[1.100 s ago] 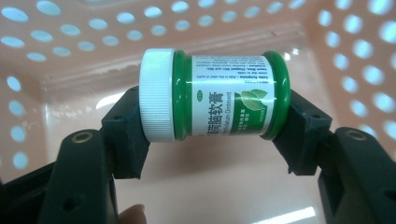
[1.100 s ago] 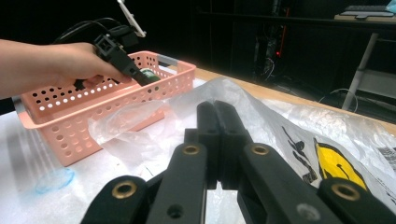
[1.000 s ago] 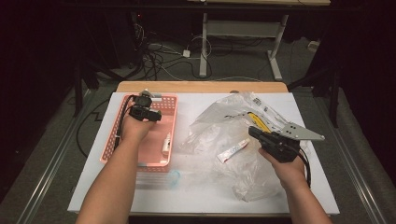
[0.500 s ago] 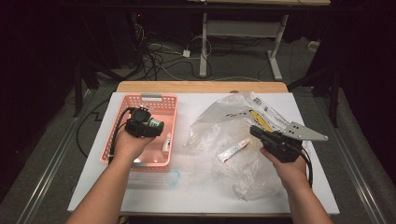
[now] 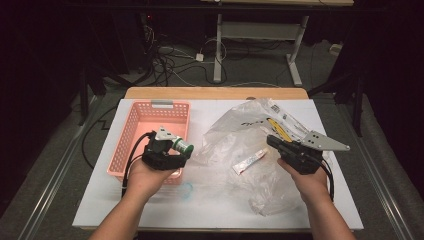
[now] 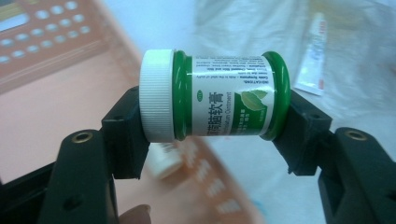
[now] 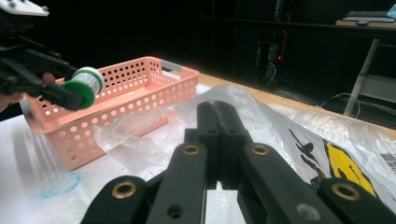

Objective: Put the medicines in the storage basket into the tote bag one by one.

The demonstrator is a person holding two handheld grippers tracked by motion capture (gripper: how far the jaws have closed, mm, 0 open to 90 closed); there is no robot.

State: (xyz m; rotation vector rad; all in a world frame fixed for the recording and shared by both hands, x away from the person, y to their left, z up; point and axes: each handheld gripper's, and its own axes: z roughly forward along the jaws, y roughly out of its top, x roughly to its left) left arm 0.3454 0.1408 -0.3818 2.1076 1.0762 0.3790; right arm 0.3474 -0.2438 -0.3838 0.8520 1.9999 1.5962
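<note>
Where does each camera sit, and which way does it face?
High view: above the person's side, looking forward and down on the table; both forearms and tools show.
Left gripper view: on the left tool, looking along its jaws, which clamp the jar over the basket.
Right gripper view: on the right tool, jaws shut, facing across the bag.
Shared: every view shows the jar and basket.

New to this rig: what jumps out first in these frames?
The green jar with a white cap, clamped end to end in the left gripper above the pink basket's near right corner. Then the crumpled clear plastic bag mid-table, its edge pinched in the shut right gripper.
</note>
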